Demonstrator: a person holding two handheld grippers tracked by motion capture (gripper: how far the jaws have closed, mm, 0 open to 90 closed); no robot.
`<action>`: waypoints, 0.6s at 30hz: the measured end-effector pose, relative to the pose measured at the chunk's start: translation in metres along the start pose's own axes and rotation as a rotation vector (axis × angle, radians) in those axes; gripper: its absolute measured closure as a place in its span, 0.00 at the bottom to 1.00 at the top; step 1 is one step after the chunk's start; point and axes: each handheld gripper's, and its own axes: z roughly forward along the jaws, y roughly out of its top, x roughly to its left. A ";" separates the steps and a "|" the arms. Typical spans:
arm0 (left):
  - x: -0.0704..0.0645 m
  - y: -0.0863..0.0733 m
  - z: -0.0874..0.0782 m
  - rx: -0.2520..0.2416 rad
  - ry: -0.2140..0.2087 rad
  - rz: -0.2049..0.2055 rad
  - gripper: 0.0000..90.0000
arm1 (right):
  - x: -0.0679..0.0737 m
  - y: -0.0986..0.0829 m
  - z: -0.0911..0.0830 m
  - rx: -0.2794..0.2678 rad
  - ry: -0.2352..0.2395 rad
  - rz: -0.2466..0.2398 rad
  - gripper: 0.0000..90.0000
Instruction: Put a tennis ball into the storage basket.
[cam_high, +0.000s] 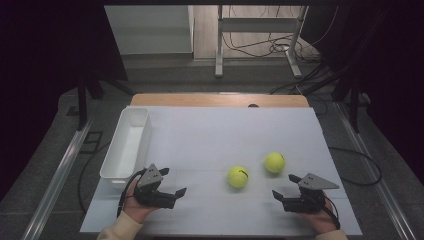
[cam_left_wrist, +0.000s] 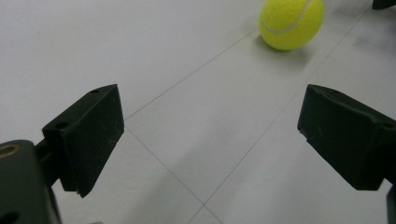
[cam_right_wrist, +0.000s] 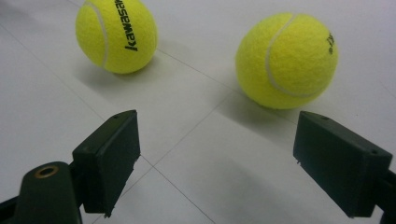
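Note:
Two yellow tennis balls lie on the white table top: one with black lettering (cam_high: 238, 176) near the middle and a second (cam_high: 274, 162) just right of it and farther back. My left gripper (cam_high: 174, 181) rests at the front left, jaws open and empty, a hand's width left of the lettered ball. At the front right my right gripper (cam_high: 283, 185) is open and empty too, just short of the second ball. The left gripper view has its gripper (cam_left_wrist: 210, 135) aimed past a ball (cam_left_wrist: 291, 21). Beyond my right gripper (cam_right_wrist: 217, 154) sit the lettered ball (cam_right_wrist: 116, 35) and the other ball (cam_right_wrist: 286, 60).
A long white bin (cam_high: 127, 142), with nothing in it, stands along the table's left edge, just behind my left gripper. The white sheet (cam_high: 225, 130) covers a wooden table top. Metal frame legs and cables lie on the floor beyond the far edge.

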 end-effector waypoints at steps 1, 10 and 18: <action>0.000 0.001 0.001 0.000 0.000 0.001 0.09 | 0.000 0.000 0.000 0.000 -0.001 0.000 0.17; -0.004 0.007 0.005 0.004 -0.007 0.010 0.09 | 0.000 0.000 0.000 0.002 -0.002 0.000 0.17; -0.008 0.014 0.010 0.013 -0.022 0.016 0.09 | 0.000 0.000 0.000 -0.002 0.002 0.004 0.17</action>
